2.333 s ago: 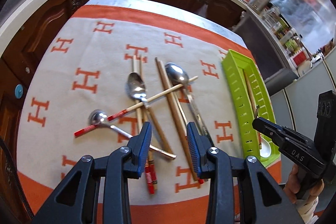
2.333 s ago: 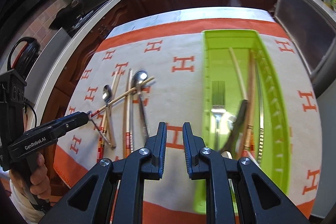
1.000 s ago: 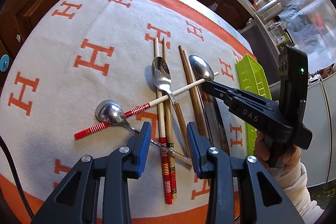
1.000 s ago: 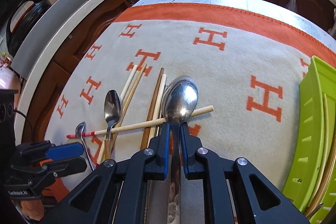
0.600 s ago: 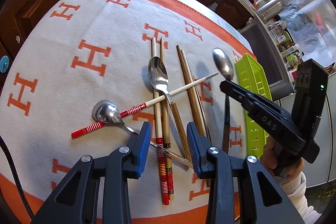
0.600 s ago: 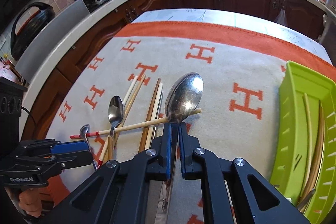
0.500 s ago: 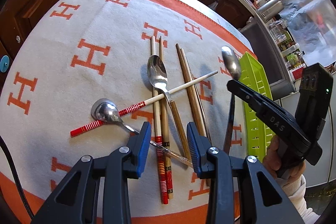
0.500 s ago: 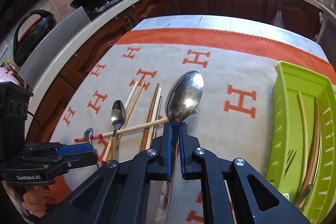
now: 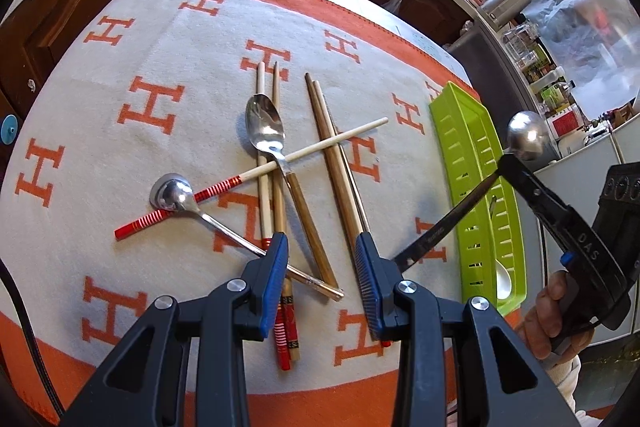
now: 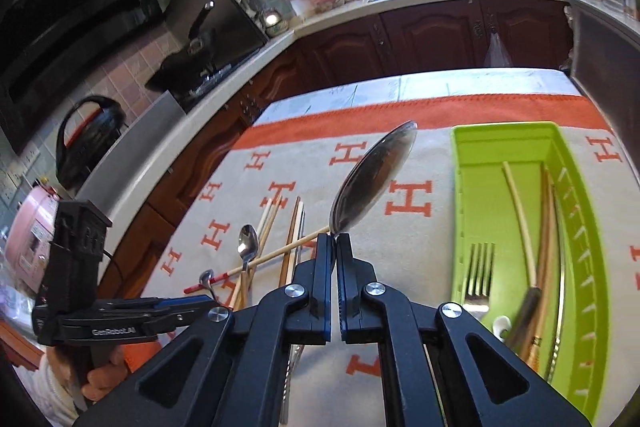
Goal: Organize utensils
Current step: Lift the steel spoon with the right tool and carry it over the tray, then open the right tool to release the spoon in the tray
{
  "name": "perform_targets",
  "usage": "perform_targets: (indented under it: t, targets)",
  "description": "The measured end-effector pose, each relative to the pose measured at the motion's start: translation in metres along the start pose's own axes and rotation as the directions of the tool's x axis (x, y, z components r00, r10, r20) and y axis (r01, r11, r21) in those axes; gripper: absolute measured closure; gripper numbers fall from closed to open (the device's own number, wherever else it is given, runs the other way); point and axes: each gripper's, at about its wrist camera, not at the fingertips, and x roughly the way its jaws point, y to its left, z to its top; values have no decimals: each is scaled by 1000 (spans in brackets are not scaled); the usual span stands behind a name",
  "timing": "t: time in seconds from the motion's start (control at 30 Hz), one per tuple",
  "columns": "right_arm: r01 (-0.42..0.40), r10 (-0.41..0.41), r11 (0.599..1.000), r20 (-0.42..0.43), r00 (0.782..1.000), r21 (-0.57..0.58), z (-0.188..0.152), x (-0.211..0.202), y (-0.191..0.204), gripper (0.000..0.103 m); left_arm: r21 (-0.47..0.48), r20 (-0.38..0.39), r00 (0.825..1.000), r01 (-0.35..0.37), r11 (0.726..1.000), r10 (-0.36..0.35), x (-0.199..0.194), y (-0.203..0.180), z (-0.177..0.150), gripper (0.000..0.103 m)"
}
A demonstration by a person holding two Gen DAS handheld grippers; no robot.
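Note:
My right gripper (image 10: 335, 241) is shut on a large steel spoon (image 10: 372, 179) at its neck and holds it in the air, bowl up; it also shows in the left wrist view (image 9: 525, 141), above the green tray (image 9: 466, 131). The tray (image 10: 576, 307) holds a fork (image 10: 478, 275), chopsticks and other utensils. My left gripper (image 9: 322, 259) is open and empty, low over the pile on the cloth: two spoons (image 9: 266, 127) (image 9: 172, 193), several chopsticks (image 9: 336, 167) and a red-striped chopstick (image 9: 224, 185) lying across them.
The white cloth with orange H marks (image 9: 152, 103) covers the table. Dark wooden cabinets (image 10: 440, 35) and a counter with a sink stand behind. A stove (image 10: 208, 39) and a kettle (image 10: 88, 135) are at the left.
My right gripper closed on the large spoon, lifted it off the pile and carried it right, toward the green tray. My left gripper stayed open over the pile.

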Motion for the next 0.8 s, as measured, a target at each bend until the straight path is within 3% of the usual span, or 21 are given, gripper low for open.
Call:
perform_targets:
  t: [0.3, 0.43, 0.6, 0.8]
  targets:
    - [3, -8, 999, 80, 997, 54, 5, -72, -16, 101, 52, 5, 1000, -10, 999, 10, -9, -23, -12, 70]
    - [64, -69, 996, 89, 994, 57, 19, -109, -25, 101, 59, 14, 999, -29, 998, 28, -13, -27, -11, 70]
    - [210, -210, 977, 9, 978, 26, 34, -133, -47, 101, 52, 16, 998, -68, 996, 68, -10, -25, 3, 70]
    - [334, -341, 940, -143, 929, -72, 34, -110, -72, 101, -9, -43, 996, -82, 997, 82, 2, -12, 31, 74]
